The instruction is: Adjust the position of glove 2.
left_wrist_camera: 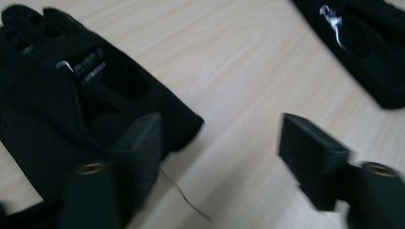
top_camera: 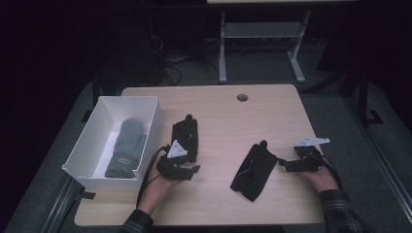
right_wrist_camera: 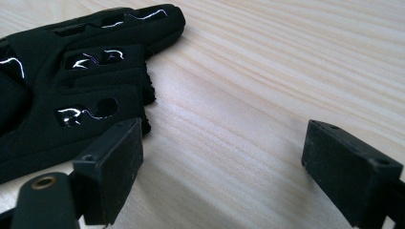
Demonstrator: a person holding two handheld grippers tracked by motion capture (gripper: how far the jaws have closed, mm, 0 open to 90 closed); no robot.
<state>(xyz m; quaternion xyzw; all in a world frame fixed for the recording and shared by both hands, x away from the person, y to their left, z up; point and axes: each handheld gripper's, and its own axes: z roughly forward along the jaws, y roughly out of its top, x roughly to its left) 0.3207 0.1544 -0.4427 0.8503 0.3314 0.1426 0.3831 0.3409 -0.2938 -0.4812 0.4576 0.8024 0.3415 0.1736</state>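
Note:
Two black gloves lie on the wooden table [top_camera: 243, 116]. The left glove [top_camera: 186, 133] [left_wrist_camera: 71, 95] lies just ahead of my left gripper [top_camera: 182, 158] [left_wrist_camera: 222, 143], which is open; its left jaw stands over the glove's near edge and bare wood shows between the jaws. The right glove [top_camera: 253, 170] [right_wrist_camera: 71, 95] lies just left of my right gripper [top_camera: 284, 164] [right_wrist_camera: 224, 143], also open, its left jaw beside the glove's cut-off fingers with only wood between the jaws. The right glove [left_wrist_camera: 367, 43] also shows far off in the left gripper view.
A white open box [top_camera: 128, 97] stands at the table's left edge with a grey mitten [top_camera: 127, 145] lying inside. A round cable hole [top_camera: 242, 97] sits near the table's far edge. A desk frame [top_camera: 262, 39] stands on the floor beyond.

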